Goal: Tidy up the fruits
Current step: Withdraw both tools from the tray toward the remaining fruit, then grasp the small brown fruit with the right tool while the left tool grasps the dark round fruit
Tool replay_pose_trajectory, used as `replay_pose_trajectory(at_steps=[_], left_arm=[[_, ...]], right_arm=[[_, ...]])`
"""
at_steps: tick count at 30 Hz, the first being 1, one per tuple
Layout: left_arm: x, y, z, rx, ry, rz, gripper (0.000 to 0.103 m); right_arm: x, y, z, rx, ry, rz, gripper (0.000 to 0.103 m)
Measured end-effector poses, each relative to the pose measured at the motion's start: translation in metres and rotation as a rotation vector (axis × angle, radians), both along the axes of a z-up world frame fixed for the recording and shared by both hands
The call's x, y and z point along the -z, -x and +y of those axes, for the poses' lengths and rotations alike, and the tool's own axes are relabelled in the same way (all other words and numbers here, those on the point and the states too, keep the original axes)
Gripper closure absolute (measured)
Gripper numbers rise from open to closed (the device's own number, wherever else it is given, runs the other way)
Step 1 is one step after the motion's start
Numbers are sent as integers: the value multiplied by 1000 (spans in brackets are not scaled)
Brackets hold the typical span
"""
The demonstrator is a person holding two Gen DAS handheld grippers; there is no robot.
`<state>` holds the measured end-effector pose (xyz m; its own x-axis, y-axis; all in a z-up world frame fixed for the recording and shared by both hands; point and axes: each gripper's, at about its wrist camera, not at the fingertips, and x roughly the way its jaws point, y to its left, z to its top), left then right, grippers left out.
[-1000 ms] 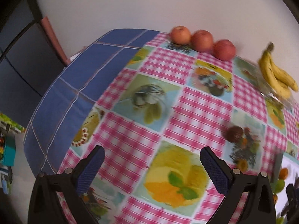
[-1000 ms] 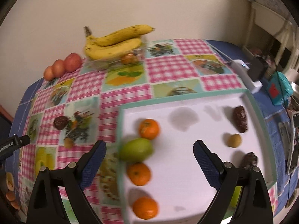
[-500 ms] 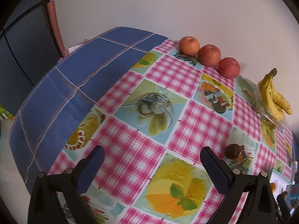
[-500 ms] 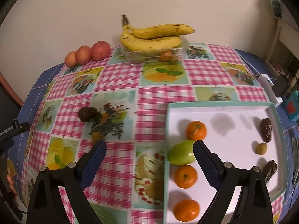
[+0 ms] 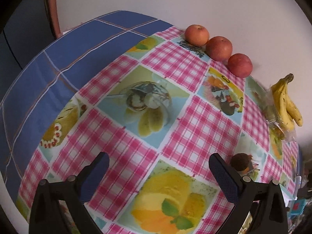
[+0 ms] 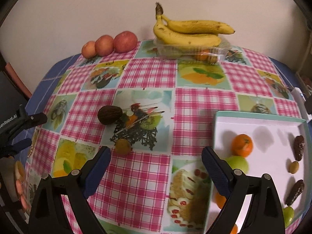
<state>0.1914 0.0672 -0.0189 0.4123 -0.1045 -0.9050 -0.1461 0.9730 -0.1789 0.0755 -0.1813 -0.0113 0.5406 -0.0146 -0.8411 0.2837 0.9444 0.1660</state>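
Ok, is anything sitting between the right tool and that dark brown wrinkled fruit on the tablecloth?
Nothing solid blocks it. The right tool hangs open over the checked tablecloth, and the dark brown wrinkled fruit lies ahead to its left. The small round yellow-brown fruit sits just beside that line, near the tool's left finger, so it could get nudged.
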Motion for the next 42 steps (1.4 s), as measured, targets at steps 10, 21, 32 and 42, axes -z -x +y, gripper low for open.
replay_pose_trajectory(at_steps=[10,21,32,42], left_arm=[[13,-14,-24,64,-25,-6,0],[15,-19,-30,63,53,-25,0],[11,-14,-68,217,181,-39,4],[20,-10,-102,332,242,-50,36]], right_arm=[[26,-23,13,-39,-30,29,21],[40,-41,26,-83,-17,24,52],[43,-34,7,-51,-48,20,80],[45,-24,-39,52,-79,6,80]])
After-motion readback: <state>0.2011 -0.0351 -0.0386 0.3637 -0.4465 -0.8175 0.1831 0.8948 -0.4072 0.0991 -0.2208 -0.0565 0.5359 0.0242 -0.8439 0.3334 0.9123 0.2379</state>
